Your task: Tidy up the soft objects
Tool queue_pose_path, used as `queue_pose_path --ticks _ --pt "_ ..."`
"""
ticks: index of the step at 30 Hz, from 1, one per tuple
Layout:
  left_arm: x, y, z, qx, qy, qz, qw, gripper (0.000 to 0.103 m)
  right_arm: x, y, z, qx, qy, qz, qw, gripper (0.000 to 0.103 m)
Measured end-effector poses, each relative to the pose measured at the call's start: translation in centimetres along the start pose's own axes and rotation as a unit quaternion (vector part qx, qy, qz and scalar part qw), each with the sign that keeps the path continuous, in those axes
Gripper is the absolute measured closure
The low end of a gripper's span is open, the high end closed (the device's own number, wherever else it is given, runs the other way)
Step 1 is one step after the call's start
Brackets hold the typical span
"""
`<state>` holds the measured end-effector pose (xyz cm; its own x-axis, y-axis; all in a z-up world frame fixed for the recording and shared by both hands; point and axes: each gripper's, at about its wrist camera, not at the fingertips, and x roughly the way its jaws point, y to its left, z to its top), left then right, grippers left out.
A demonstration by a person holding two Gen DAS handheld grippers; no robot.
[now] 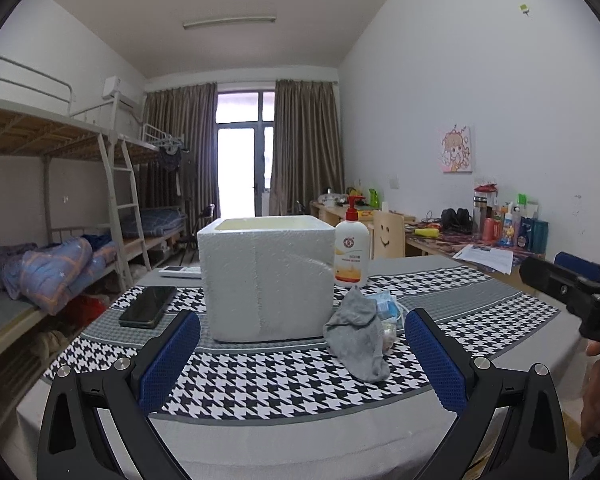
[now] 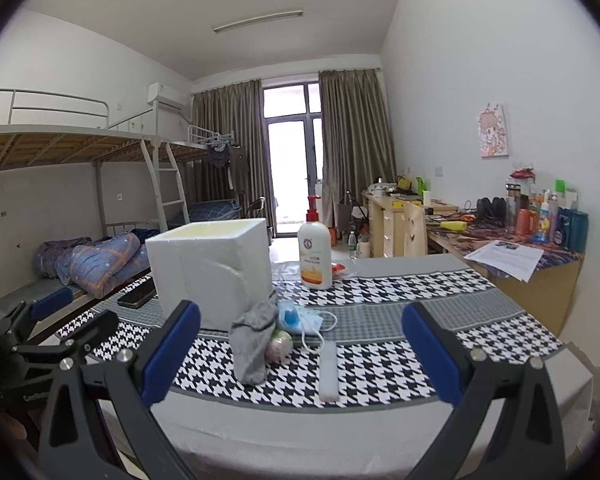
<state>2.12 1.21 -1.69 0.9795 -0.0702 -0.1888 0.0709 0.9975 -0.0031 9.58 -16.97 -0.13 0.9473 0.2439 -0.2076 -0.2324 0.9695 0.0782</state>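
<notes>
A grey sock (image 1: 358, 334) (image 2: 252, 344) lies crumpled on the houndstooth tablecloth, right of a white foam box (image 1: 266, 276) (image 2: 212, 270) that is open at the top. A blue face mask (image 1: 386, 306) (image 2: 300, 320) and a small pale round object (image 2: 280, 344) lie against the sock. My left gripper (image 1: 302, 354) is open and empty, held short of the box and sock. My right gripper (image 2: 300, 354) is open and empty, near the table's front edge, facing the sock pile. It also shows at the right edge of the left wrist view (image 1: 572, 280).
A lotion pump bottle (image 1: 352, 248) (image 2: 315, 248) stands behind the pile. A black phone (image 1: 148, 306) (image 2: 138, 296) lies left of the box, a white remote (image 1: 180, 272) behind it. A white bar-shaped object (image 2: 329, 372) lies near the front edge. Bunk beds stand left, cluttered desks right.
</notes>
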Motion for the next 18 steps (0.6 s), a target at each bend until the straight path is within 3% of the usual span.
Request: queue_pose_path --ticks 18 --pt "1.0 -1.4 -2.3 -0.006 0.036 -0.03 0.9989 0.001 1.0 -0.5 -2.9 -0.017 0.042 -0.007 0.999 0.001"
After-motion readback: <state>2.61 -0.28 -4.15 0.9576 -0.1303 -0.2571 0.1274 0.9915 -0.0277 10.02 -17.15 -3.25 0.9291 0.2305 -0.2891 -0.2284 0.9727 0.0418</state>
